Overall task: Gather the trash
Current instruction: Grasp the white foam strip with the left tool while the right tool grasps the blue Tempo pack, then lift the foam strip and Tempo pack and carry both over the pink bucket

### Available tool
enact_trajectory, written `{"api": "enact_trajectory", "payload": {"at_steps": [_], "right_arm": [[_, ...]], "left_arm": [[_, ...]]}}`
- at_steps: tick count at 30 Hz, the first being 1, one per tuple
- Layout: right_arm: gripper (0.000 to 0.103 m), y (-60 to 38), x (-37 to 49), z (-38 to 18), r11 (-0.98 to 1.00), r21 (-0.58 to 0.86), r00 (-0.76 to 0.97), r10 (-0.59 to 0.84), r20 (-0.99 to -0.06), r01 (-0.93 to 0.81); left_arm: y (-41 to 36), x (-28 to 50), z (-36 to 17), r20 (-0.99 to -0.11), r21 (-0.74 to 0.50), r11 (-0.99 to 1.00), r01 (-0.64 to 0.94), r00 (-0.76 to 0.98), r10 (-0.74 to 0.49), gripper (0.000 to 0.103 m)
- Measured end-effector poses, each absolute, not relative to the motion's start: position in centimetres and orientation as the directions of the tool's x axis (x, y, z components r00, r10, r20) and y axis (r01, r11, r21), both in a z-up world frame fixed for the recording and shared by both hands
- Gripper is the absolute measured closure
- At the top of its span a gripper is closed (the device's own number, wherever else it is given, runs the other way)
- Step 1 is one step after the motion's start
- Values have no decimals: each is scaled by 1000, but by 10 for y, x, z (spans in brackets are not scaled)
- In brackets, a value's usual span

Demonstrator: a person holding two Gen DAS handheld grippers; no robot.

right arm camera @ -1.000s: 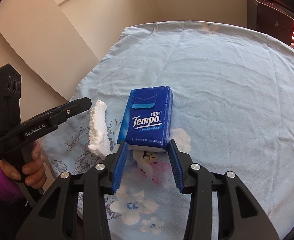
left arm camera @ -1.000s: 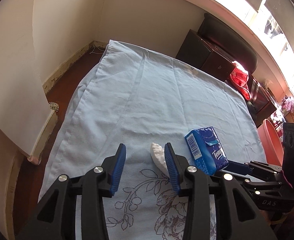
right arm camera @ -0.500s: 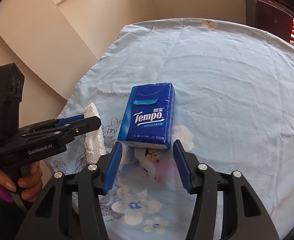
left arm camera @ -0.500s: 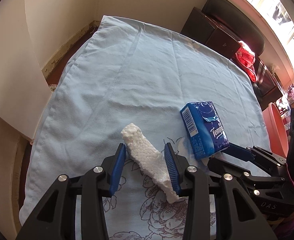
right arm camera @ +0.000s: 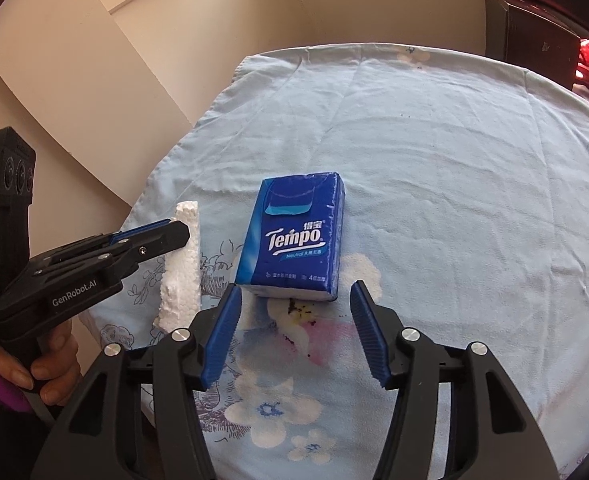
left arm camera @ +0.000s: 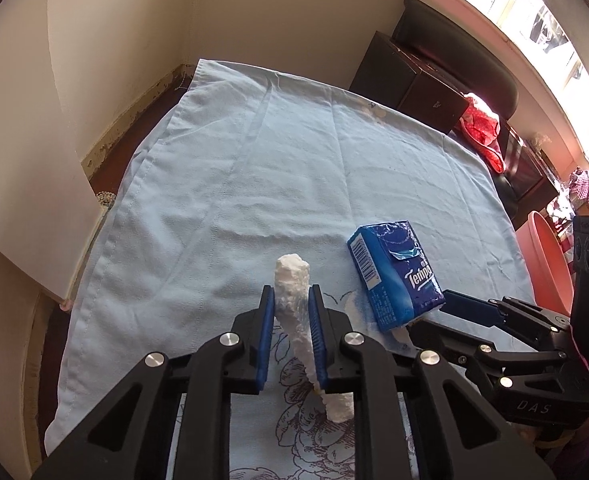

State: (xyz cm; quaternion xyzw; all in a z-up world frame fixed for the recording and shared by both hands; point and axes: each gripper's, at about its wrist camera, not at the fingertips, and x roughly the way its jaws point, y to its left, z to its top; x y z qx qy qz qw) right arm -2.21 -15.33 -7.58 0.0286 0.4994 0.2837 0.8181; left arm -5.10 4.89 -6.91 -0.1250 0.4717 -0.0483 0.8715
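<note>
so the left gripper [left arm camera: 290, 312] has just been closing and its jaws are now clenched on the white styrofoam strip [left arm camera: 294, 304], blue pads pressed against both long sides. the strip's long axis runs along the jaws, tip sticking out toward 12 o'clock in the left wrist view and the tail trailing back under the gripper. the right gripper [right arm camera: 296, 320] is released, jaws spread wide with nothing between them, and the blue tempo tissue pack [right arm camera: 294, 240] lies flat on the light blue cloth [right arm camera: 454, 200] just off its tips at 12 o'clock, long axis pointing straight away. so i'd say the right hand is the nearer one for the pack, and the spread looks a touch wider than the pack's short side. a salmon-coloured basin [left arm camera: 546, 264] shows off the surface edge at about 3 o'clock in the left view, maybe the bin.
</note>
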Motion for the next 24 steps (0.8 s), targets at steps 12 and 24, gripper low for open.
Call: {"api": "enact_trajectory", "payload": {"at_steps": [12,24], "right_arm": [[46,-116,-9,-83,887,204,377,371,-849,-413],[48,-136,-14,-81,886,223,406,393,-825,-406]], "left_arm": [[61,-59,-60,-779,-292,956,-31,588,-219,87],[62,-57,-55,-767,-295,955,-27,602,-220,87]]}}
